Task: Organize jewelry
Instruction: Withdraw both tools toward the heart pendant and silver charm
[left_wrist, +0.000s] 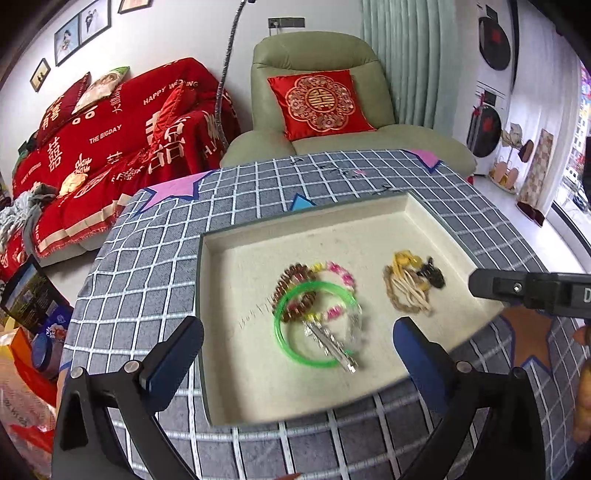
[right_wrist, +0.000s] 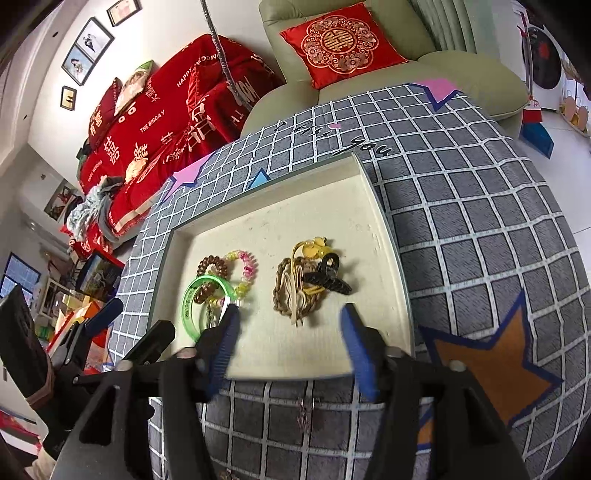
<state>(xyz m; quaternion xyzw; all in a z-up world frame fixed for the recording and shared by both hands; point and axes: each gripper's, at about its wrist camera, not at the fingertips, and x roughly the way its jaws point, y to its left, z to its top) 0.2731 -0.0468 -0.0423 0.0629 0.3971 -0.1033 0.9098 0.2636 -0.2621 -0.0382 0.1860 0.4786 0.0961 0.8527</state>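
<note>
left gripper (left_wrist: 295, 354): jaws wide, empty, over tray (left_wrist: 221, 369) | right gripper (right_wrist: 291, 343): jaws wide, empty

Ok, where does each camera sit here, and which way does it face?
Left wrist: above the tray's near-left edge, facing the bangle pile; own open left gripper, right gripper's body at the right edge.
Right wrist: at the near edge, facing the claw clip; own open right gripper, left gripper lower left.
Shared: tray, both piles, armchair.
</note>
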